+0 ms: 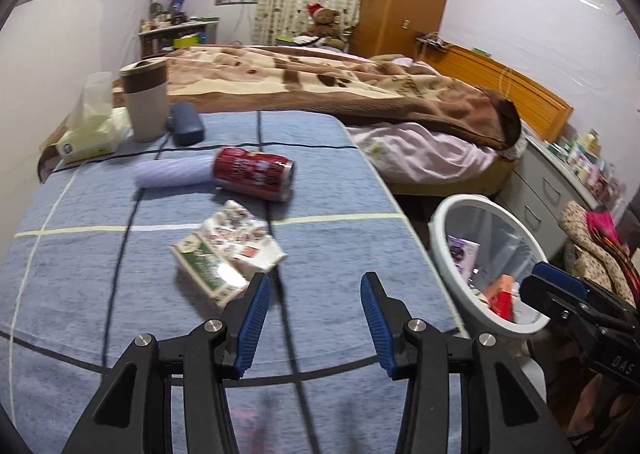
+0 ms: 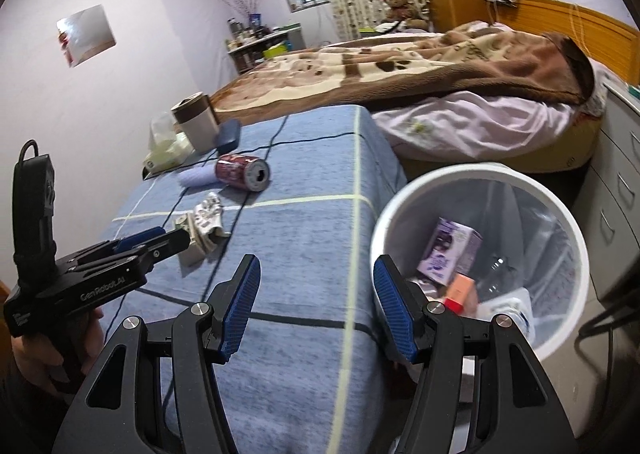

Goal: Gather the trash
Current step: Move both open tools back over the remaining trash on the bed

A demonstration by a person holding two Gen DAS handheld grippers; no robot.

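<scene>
both tongs, left gripper (image 1: 312, 318) and right gripper (image 2: 316, 306), gape empty; white bin (image 2: 576, 238) holds cartons, while red can (image 1: 253, 173) and crumpled carton (image 1: 224, 254) remain.

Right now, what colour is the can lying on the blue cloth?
Red can, clearest in the left wrist view.

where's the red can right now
The red can lies on its side on the blue cloth, touching the lilac roll on its left, beyond the crumpled wrapper.
</scene>
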